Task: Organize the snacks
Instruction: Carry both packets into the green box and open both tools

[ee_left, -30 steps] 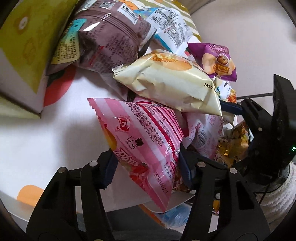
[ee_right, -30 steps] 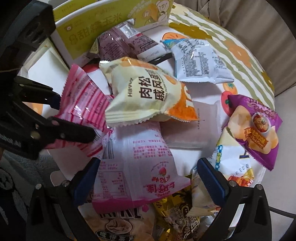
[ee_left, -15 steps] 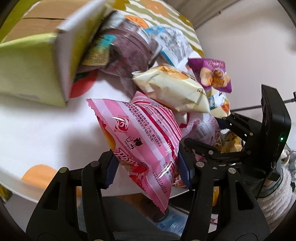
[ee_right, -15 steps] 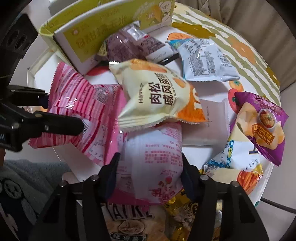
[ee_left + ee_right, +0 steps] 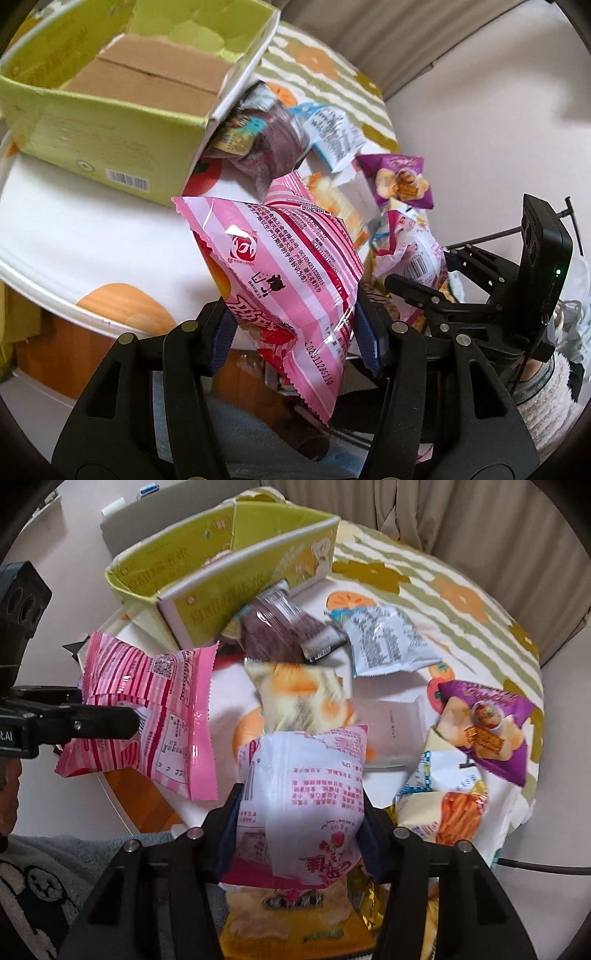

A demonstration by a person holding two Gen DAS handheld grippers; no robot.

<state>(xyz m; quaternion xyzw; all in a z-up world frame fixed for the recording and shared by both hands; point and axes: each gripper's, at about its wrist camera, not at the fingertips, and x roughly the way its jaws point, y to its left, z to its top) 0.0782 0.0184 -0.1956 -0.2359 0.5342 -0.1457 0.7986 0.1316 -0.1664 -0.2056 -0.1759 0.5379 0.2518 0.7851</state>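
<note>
Left wrist view: the left hand-held gripper (image 5: pixel 295 332) grips a pink packet (image 5: pixel 280 273) clear of the tabletop (image 5: pixel 74 229), beside the green box (image 5: pixel 122 110). The right hand-held gripper (image 5: pixel 299 830) is closing on a pale packet (image 5: pixel 303 794) — lifting stage, apparently. Next move: carry each over the box's open top and release.

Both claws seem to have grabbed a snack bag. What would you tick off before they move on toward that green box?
1. Left gripper clamped on the pink striped bag: ok.
2. Right gripper jaws closing, pads squeezing the pale pink bag: ok.
3. Both bags lifted clear of the pile: ok.
4. Green box open on top: ok.
5. Room inside the box: ok, its cardboard floor shows bare.
6. Path over the purple bag beside the box: cannot tell.
</note>
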